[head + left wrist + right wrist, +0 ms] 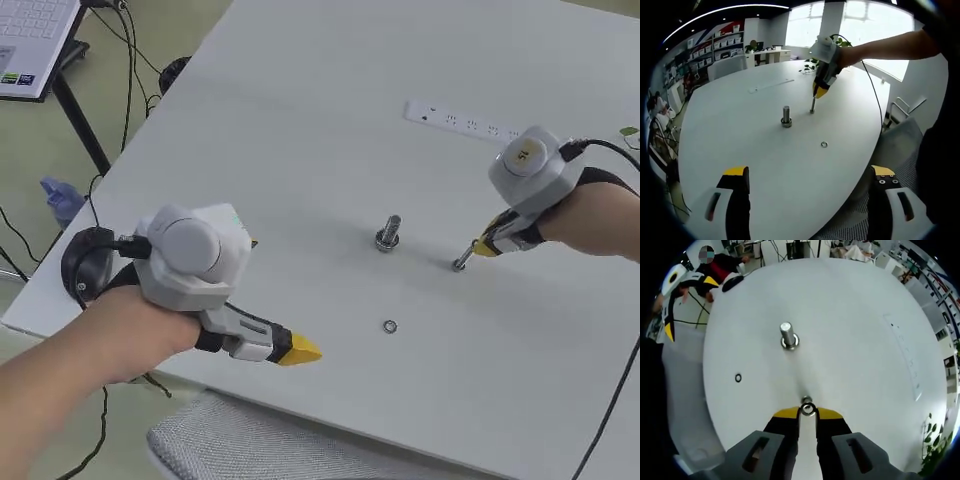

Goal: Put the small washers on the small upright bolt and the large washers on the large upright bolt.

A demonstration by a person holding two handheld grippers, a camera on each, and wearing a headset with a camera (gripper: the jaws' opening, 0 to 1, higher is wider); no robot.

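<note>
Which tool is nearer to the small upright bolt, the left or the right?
Right. The right tool has its tips at the top of the small bolt; the left tool is far from it, near the edge of the table.

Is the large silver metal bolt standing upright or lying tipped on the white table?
Upright: the large silver metal bolt stands on the white table with its shaft pointing straight up.

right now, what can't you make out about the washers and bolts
- Head view: washer count at the base of the large bolt, too small.
- Right gripper view: whether the right gripper pinches a washer or the top of the small bolt; its own tips crowd it.
- All views: whether the loose washer is small or large, too small.
</note>
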